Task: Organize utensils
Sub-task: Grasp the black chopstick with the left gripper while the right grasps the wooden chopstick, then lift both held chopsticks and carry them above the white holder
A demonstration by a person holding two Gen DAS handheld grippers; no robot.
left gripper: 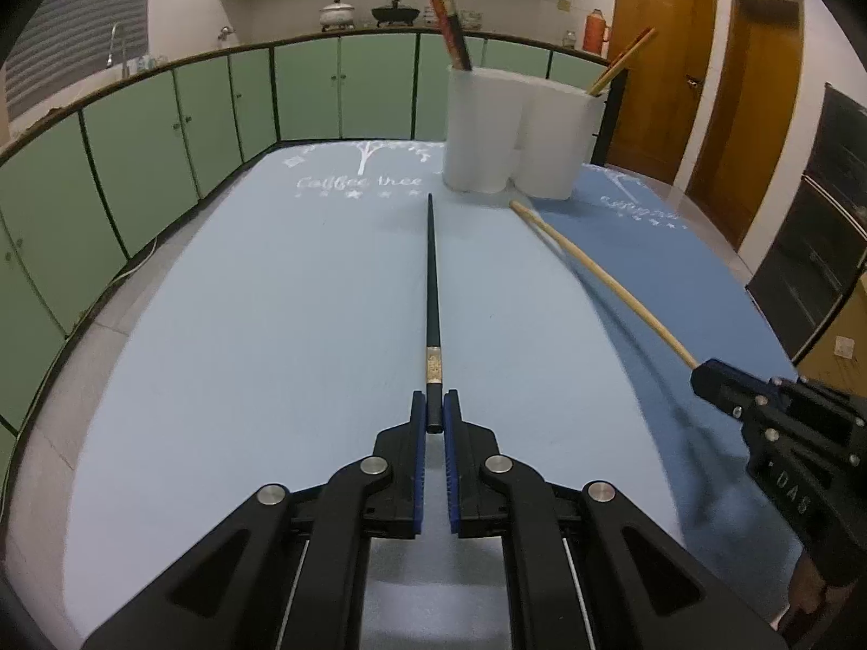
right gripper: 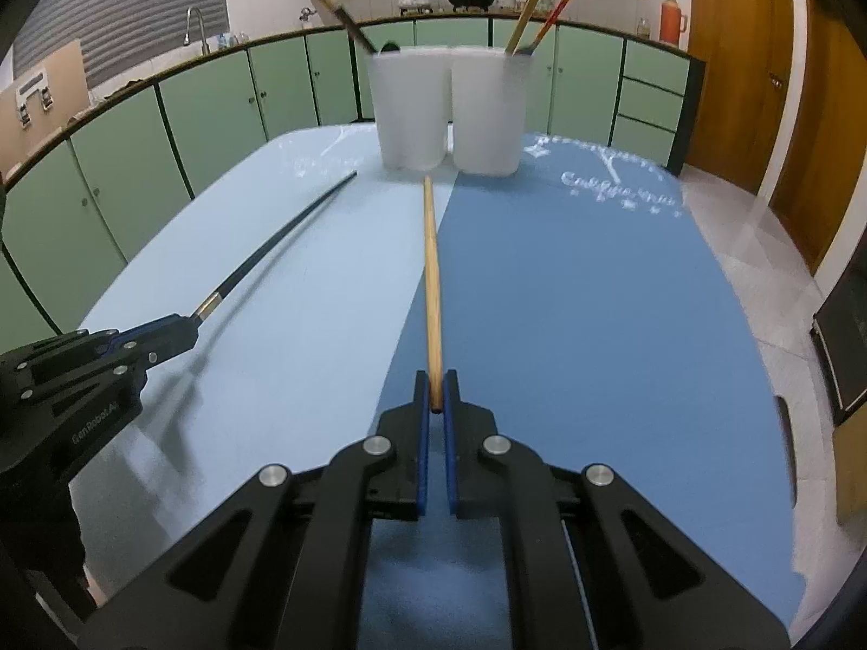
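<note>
My left gripper (left gripper: 434, 410) is shut on the end of a black chopstick (left gripper: 432, 281) with a gold band, which points at the white cups. My right gripper (right gripper: 435, 394) is shut on the end of a wooden chopstick (right gripper: 431, 271), also pointing at the cups. Two white cups stand at the table's far side: the left cup (right gripper: 407, 108) holds dark chopsticks, the right cup (right gripper: 489, 111) holds wooden and red ones. The wooden chopstick (left gripper: 596, 276) and right gripper (left gripper: 704, 376) show in the left wrist view; the black chopstick (right gripper: 282, 238) and left gripper (right gripper: 187, 327) show in the right wrist view.
The table carries a light blue mat (left gripper: 244, 325) on the left and a darker blue mat (right gripper: 596, 298) on the right. Green cabinets (left gripper: 162, 130) run behind the table. Wooden doors (left gripper: 758, 108) stand at the right.
</note>
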